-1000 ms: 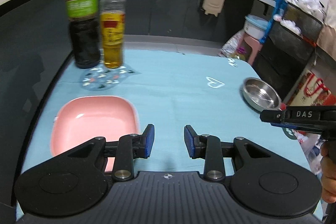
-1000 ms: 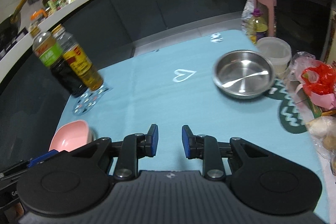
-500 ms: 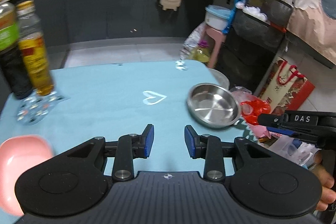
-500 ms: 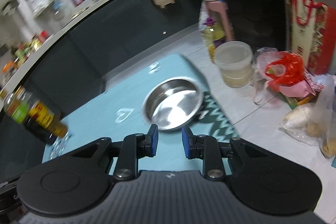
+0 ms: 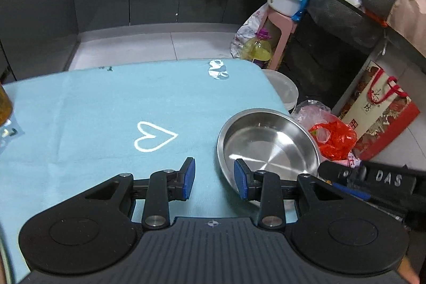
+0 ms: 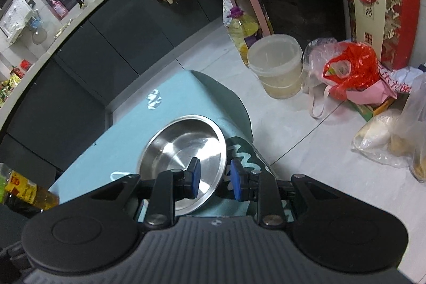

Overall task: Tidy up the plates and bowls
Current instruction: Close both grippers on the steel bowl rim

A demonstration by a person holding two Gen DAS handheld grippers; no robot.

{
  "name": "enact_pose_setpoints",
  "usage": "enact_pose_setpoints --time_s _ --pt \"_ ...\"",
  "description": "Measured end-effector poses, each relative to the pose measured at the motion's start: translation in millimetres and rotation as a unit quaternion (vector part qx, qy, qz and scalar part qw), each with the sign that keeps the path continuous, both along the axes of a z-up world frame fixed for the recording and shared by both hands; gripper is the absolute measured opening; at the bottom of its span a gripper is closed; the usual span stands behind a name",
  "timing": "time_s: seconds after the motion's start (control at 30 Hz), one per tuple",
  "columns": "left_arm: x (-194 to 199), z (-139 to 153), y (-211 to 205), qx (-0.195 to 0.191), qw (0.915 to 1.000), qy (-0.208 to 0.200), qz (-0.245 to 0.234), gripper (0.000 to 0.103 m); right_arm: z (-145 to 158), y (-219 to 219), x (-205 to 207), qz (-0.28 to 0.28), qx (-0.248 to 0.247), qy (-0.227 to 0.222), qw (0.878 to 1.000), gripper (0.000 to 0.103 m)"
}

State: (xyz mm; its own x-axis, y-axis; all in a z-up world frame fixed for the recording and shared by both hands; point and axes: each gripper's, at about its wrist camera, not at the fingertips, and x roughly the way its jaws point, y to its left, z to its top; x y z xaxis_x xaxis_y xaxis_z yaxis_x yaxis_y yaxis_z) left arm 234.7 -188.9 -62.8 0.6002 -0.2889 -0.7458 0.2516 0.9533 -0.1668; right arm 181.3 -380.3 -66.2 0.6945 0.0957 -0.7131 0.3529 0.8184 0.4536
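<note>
**Steel bowl: right claw at the rim, not yet closed**

Bowl work is the step in hand. Your right claw point(image 6: 212, 178) straddles the near-right rim of the steel bowl point(image 6: 183, 148), one pad over the basin, the other outside the wall; jaws stand apart, no pad pressing metal that you can see. Your left claw point(image 5: 214, 182) hangs apart and empty just beside the bowl's near-left edge, above the blue cloth point(image 5: 106, 108) on the counter. Bowl sits close to the counter's right edge, above the floor clutter and the red bag point(image 6: 351, 65).

Next move, by my reading: settle the right claw lower so the rim goes deep between the pads, then close. Thin, slick wall; a shallow bite may slip. Mind the drop-off beside it.

Against a second ago: both views have swung right. The pink plate and the two bottles filled your left view then; now the plate is gone from it, and the bowl has come from far to right under both claws.
</note>
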Motion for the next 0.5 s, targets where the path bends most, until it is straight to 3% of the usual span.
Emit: enact_pose_setpoints --time_s 0.5 --pt "17 -20 -12 0.015 0.9999 0.003 0.005 0.03 -13 3 11 0.016 0.01 0.013 1.0 0.026"
